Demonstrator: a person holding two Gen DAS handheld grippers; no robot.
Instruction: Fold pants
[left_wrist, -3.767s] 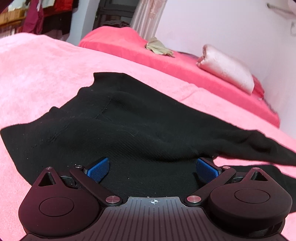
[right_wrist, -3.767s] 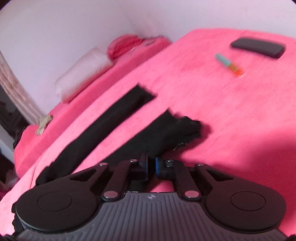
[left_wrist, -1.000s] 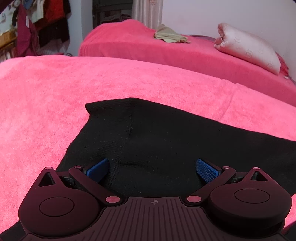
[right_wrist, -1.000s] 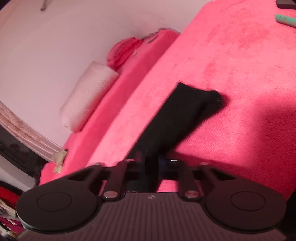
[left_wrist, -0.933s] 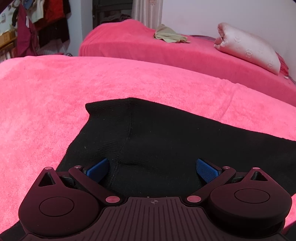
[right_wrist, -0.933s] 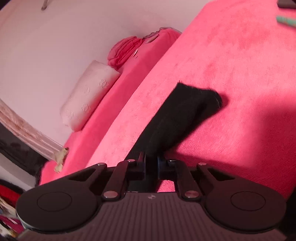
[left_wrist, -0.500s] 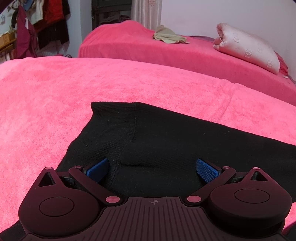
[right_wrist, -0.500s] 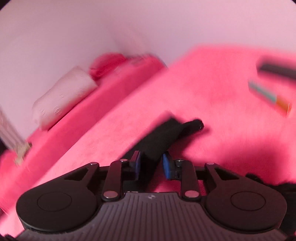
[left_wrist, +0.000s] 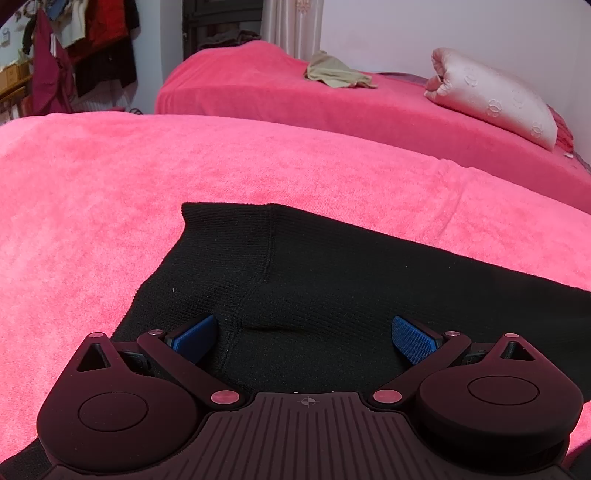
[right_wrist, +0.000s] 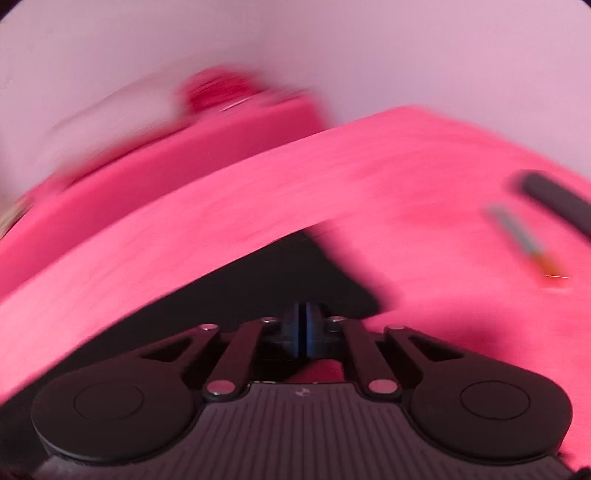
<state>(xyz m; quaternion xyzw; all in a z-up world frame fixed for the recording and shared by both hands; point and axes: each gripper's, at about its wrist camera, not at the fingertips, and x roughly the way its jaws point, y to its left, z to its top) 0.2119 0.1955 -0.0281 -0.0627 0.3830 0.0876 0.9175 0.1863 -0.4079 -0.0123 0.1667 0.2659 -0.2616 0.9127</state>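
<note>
Black pants (left_wrist: 332, 258) lie flat on the pink blanket (left_wrist: 110, 184), waist end near me and legs running off to the right. My left gripper (left_wrist: 303, 326) hovers just over the waist, open wide, with its blue pads (left_wrist: 192, 334) on either side of a seam. The right wrist view is smeared by motion. There the leg end of the pants (right_wrist: 280, 280) lies on the blanket just beyond my right gripper (right_wrist: 306, 321). Its pads stand together with only a thin slit between them and no cloth in it.
A second pink bed (left_wrist: 258, 85) stands behind, with a pale pillow (left_wrist: 491, 99) and a beige garment (left_wrist: 332, 74) on it. Clothes (left_wrist: 74, 55) hang at the far left. A dark flat case (right_wrist: 554, 201) and a pen (right_wrist: 524, 243) lie on the blanket at right.
My right gripper let go of the pant leg, which now lies on the blanket. It rose and rolled level, and its pads came together. The left gripper stayed put.
</note>
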